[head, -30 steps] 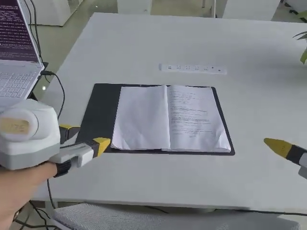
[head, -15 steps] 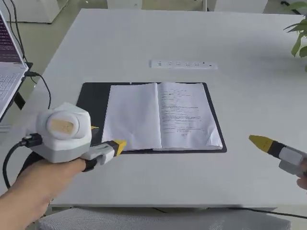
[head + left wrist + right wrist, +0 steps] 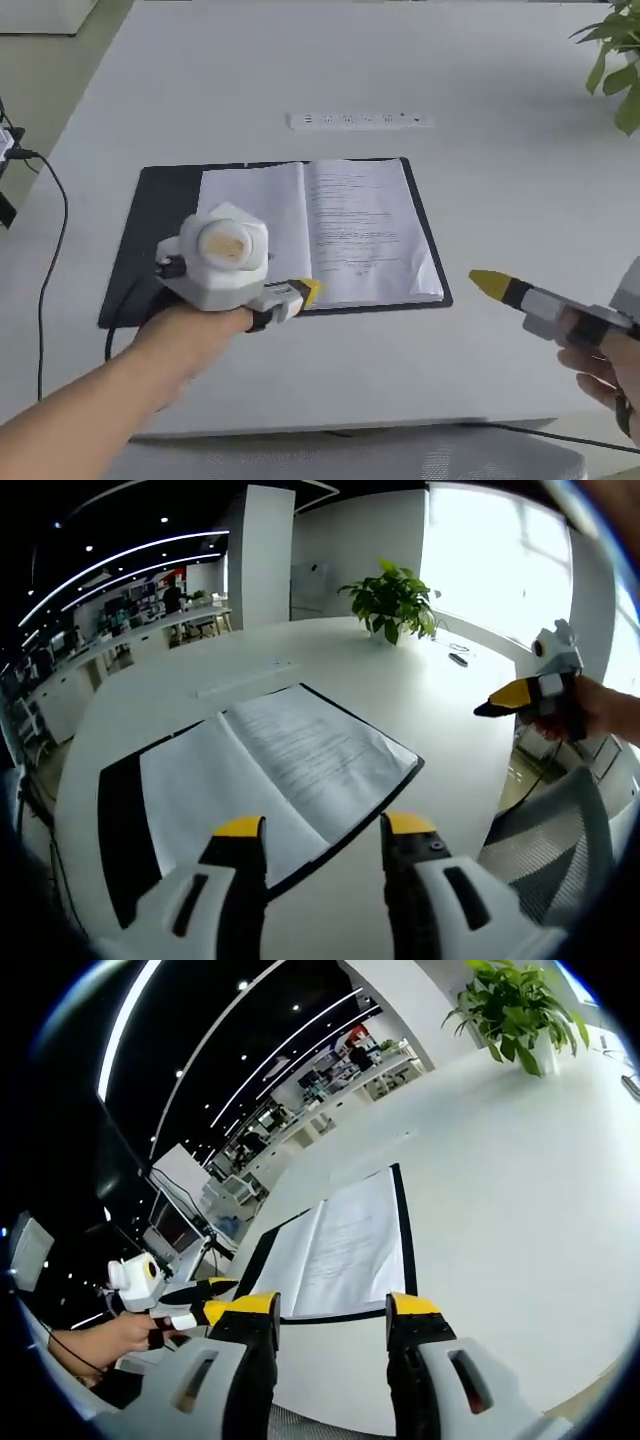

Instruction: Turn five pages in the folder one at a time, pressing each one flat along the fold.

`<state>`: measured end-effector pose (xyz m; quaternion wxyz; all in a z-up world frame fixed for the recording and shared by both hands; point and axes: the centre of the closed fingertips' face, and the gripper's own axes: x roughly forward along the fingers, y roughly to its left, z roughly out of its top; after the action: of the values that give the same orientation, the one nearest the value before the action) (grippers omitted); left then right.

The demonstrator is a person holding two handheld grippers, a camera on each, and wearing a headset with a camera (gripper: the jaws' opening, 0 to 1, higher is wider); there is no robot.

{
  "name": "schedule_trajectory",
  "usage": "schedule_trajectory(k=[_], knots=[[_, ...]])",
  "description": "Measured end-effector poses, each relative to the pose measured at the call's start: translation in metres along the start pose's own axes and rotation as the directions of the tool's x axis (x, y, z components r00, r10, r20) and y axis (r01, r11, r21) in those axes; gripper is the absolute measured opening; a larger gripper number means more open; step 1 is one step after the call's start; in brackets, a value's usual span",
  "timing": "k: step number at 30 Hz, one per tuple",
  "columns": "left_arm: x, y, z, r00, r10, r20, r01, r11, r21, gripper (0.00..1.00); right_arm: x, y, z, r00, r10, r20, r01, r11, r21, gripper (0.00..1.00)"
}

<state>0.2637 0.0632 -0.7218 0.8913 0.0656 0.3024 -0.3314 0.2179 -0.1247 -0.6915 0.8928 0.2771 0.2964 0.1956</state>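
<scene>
**Closing in on the open folder [image 3: 145,215]**

Your left gripper [image 3: 305,292] has slid rightward along the folder's near edge, and your right gripper [image 3: 490,283] has drawn nearer its right corner. Both jaws stand spread, empty. The folder lies flat on the bench [image 3: 400,375]. Its sheets look thin and floppy: pinch one printed page [image 3: 365,225] only, at its outer corner.

The folder [image 3: 360,230] lies mid-table [image 3: 500,200]; power strip [image 3: 360,120] beyond at 12 o'clock, plant [image 3: 618,60] at 2 o'clock
</scene>
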Motion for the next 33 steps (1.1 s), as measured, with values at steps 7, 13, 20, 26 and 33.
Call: schedule_trajectory(k=[7, 13, 20, 26, 33], knots=[[0.048, -0.024, 0.008, 0.9990, -0.045, 0.006, 0.045, 0.999, 0.030, 0.49, 0.015, -0.006, -0.007, 0.9998, 0.005, -0.017, -0.004, 1.000, 0.024, 0.40], [0.087, -0.038, 0.008, 0.9981, -0.062, 0.006, 0.061, 0.998, 0.019, 0.52, 0.025, -0.007, -0.016, 0.9991, 0.011, -0.040, -0.009, 0.999, 0.041, 0.39], [0.121, -0.047, 0.000, 0.9990, -0.043, -0.010, 0.044, 0.996, 0.079, 0.56, 0.037, -0.010, -0.023, 0.9988, 0.018, -0.046, -0.014, 0.997, 0.073, 0.37], [0.136, -0.042, -0.013, 0.9984, -0.002, -0.057, 0.009, 0.993, 0.120, 0.52, 0.044, -0.016, -0.029, 0.9980, 0.021, -0.059, -0.015, 0.995, 0.099, 0.37], [0.137, -0.041, -0.012, 0.9990, -0.007, -0.043, 0.012, 0.994, 0.112, 0.52, 0.050, -0.019, -0.028, 0.9982, 0.025, -0.054, -0.019, 0.994, 0.110, 0.37]])
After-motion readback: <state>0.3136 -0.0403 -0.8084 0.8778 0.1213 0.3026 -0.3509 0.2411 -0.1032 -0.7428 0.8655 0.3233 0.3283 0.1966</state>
